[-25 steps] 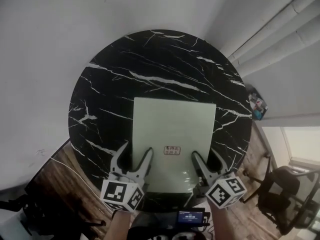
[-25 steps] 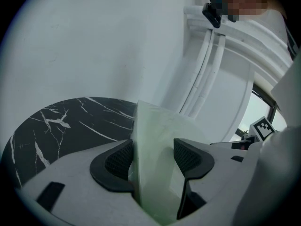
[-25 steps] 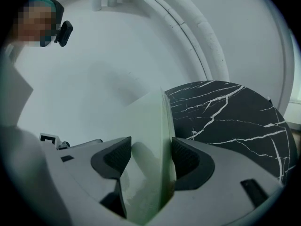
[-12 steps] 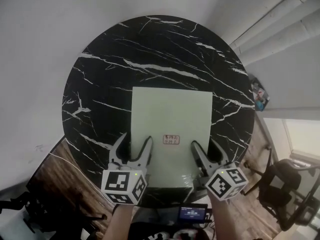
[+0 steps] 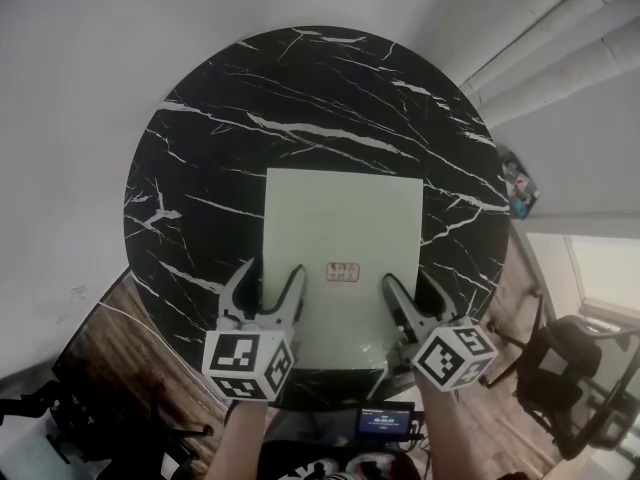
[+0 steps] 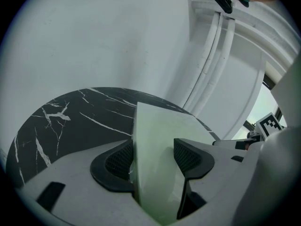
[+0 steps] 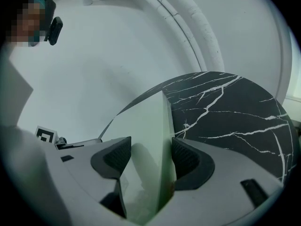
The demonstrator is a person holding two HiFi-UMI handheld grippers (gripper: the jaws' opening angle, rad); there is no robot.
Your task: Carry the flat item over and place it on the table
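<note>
A pale green flat board with a small red label lies on the round black marble table, its near edge at the table's near rim. My left gripper is open and straddles the board's left side near the front corner. My right gripper is open and straddles the right side. In the left gripper view the board runs between the wide jaws over the table. In the right gripper view the board likewise passes between the spread jaws, with the table to the right.
White pipes run along the wall at the upper right. An office chair stands at the lower right on the wooden floor. A small device with a screen sits just below the table's near rim.
The head view has shifted slightly, so the table and board sit a little higher in the picture. Both grippers stay at the same places on the board with the same jaw spread.
</note>
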